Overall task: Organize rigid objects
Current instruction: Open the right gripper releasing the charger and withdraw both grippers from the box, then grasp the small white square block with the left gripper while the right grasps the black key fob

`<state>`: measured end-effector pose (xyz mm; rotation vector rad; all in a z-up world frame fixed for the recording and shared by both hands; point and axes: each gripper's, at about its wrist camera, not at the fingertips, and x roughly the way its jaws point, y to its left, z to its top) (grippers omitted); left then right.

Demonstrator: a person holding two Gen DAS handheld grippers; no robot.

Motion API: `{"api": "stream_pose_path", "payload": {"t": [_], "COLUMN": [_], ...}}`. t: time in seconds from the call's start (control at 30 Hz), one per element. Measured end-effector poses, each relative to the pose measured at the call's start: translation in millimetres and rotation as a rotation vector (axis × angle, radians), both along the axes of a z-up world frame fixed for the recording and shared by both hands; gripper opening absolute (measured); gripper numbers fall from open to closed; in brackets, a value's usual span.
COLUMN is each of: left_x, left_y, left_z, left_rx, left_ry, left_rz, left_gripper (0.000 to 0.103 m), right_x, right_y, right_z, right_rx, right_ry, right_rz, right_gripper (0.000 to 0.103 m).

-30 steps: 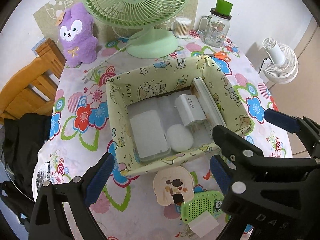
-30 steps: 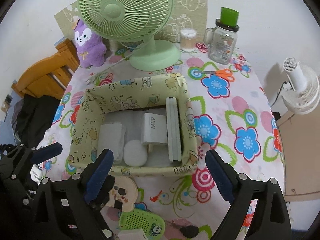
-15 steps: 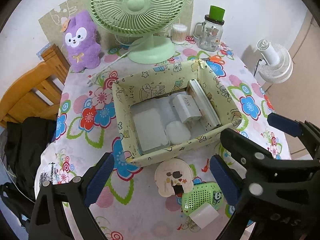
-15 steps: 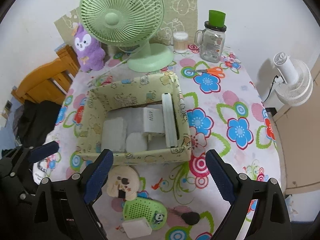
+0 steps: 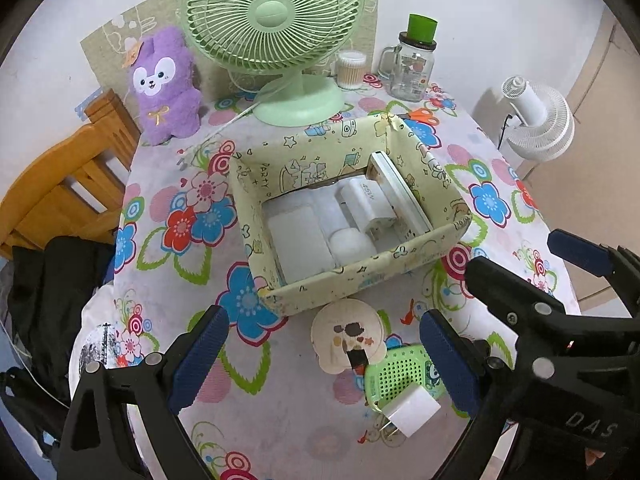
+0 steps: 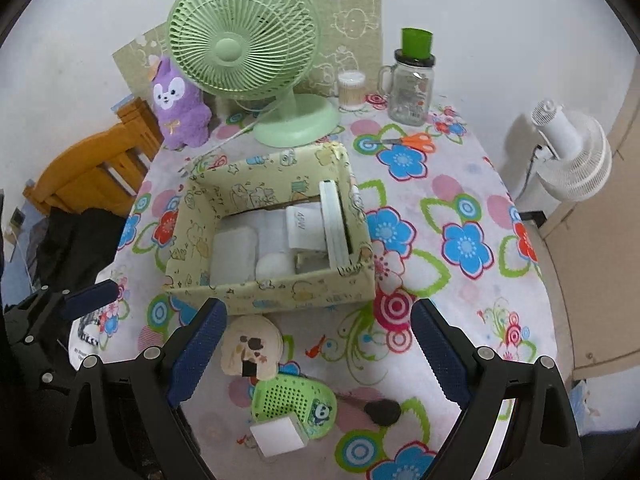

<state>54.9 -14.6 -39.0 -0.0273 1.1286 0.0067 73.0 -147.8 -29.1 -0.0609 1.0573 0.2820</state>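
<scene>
1. Both cameras have pulled back and risen over the last second. The patterned storage box (image 5: 352, 276) now sits farther off in both views, and more of the floral tablecloth (image 5: 168, 208) in front of it is exposed.
2. The left gripper (image 5: 320, 356) has its fingers wide apart and holds nothing. The right gripper (image 6: 316, 354) is likewise spread wide and empty.
3. Inside the box I see a white 45W charger (image 5: 368, 206), a flat white case (image 5: 298, 236), a round white case (image 5: 350, 244) and a long white slab (image 5: 400, 188) leaning on the right wall.
4. Outside the box, just beside its near wall, the following are not yet stowed: a cream round mirror-like item (image 6: 252, 346), a green perforated panda case (image 6: 294, 400), a small white plug adapter (image 6: 278, 438) resting on the case's near edge, and a dark object (image 6: 384, 410) I cannot identify.
5. I judge the retreat as a reset between picks: several items are stowed, and the near-edge cluster is now framed between both grippers as the next target.
</scene>
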Motion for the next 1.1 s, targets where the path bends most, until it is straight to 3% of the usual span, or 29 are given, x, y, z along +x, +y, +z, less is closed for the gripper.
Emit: {"api": "stream_pose_path", "payload": {"t": [0.6,1.1], "left_x": [-26.9,-39.2], "left_y": [-10.5,-36.0], "left_z": [-19.6,-50.9], "left_rx": [-0.009,-0.049], "left_ry": [-0.008,0.068], "left_rz": [-0.073,0.005], "left_gripper": [0.097,0.097], "right_x": [-33.6,-42.9], "right_y": [-18.4,-52.4], "right_z": [-7.8,-41.0], "right_rx": [-0.042,-0.058], "right_ry": [-0.027,-0.002], "right_rz": [-0.060,0.027], "right_gripper": [0.093,0.088]}}
